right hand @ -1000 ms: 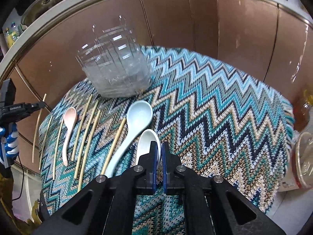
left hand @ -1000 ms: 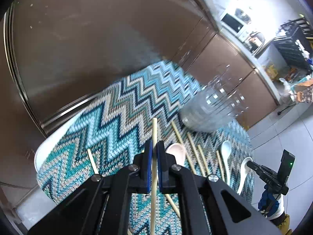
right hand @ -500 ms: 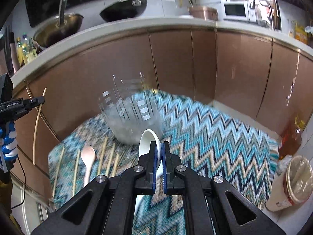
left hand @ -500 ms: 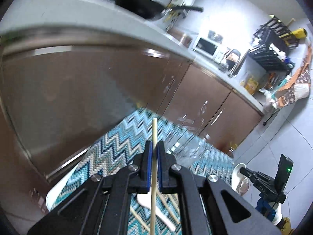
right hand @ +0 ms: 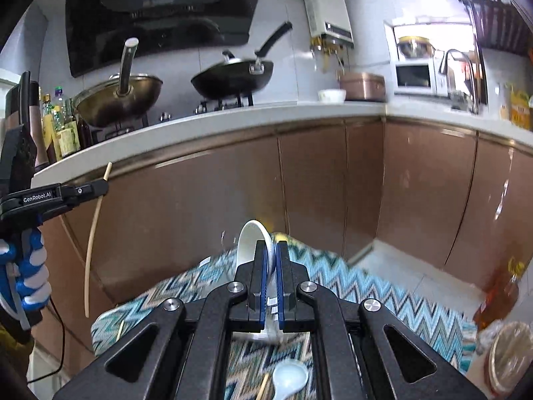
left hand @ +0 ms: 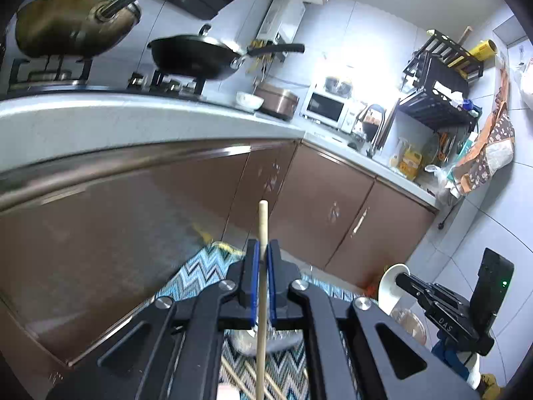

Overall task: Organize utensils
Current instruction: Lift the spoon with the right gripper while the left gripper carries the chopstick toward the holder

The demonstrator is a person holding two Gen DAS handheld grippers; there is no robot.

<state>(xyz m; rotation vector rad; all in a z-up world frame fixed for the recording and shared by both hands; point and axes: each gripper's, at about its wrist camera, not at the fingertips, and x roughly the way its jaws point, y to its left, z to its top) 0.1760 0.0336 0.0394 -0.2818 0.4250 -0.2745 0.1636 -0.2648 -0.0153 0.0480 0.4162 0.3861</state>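
The left gripper [left hand: 263, 260] is closed tight on a long, thin, pale wooden chopstick [left hand: 262, 286], which sticks out past the blue pads toward 12 o'clock. The right gripper [right hand: 270, 260] is closed on a white, smooth ceramic soup spoon [right hand: 250, 243], with its bowl poking up toward 11 o'clock. Below both lies a blue and white zigzag woven cloth [right hand: 366, 286]. A pale blue ceramic spoon [right hand: 289, 378] rests on it at 6 o'clock. Brown shiny cabinet doors [right hand: 313, 180] stand behind.
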